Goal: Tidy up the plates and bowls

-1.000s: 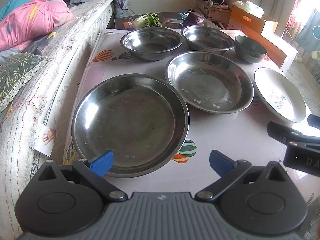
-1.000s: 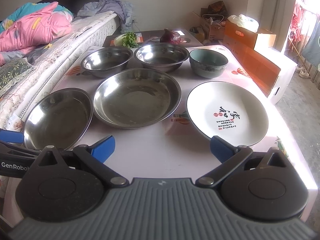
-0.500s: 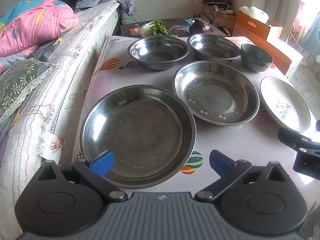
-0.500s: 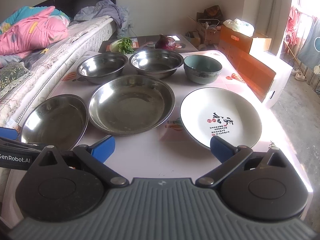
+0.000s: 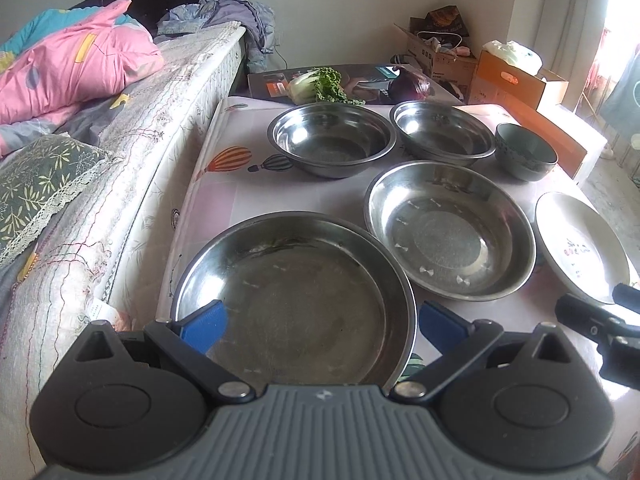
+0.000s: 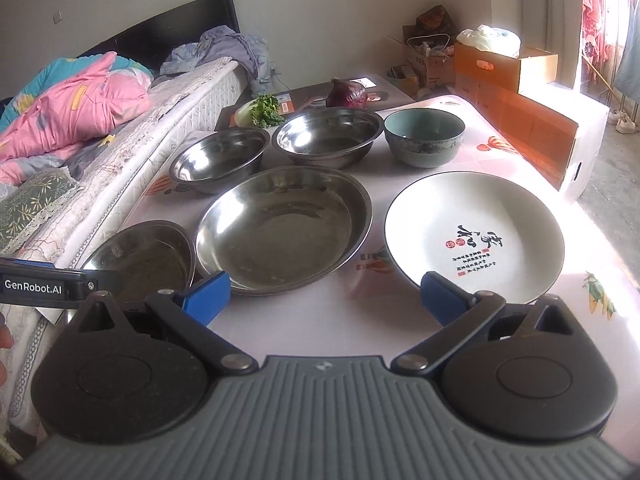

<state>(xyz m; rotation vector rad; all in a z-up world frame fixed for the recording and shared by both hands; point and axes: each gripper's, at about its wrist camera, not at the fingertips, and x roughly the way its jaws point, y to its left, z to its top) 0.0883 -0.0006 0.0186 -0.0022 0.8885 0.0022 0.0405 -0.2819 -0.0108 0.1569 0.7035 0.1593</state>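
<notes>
A counter [image 6: 500, 152] with a pale pink cloth printed with hot-air balloons fills the middle of both views. At ten o'clock a bed [image 5: 132, 152] runs along its edge, carrying a pink quilt [image 5: 76, 68], a green leaf-patterned pillow [image 5: 36, 184] and rumpled grey clothes [image 5: 232, 12]. At twelve o'clock a leafy green vegetable [image 5: 320, 86] and a red cabbage [image 6: 346, 95] lie on a dark board [image 5: 360, 80]. At two o'clock stand cardboard boxes [image 6: 504, 66], one topped by a plastic bag [image 6: 490, 38].

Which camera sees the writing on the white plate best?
The right wrist view: the white plate lies whole and close, so its black and red writing reads clearly. In the left wrist view the plate sits at the edge, its writing tiny.
</notes>
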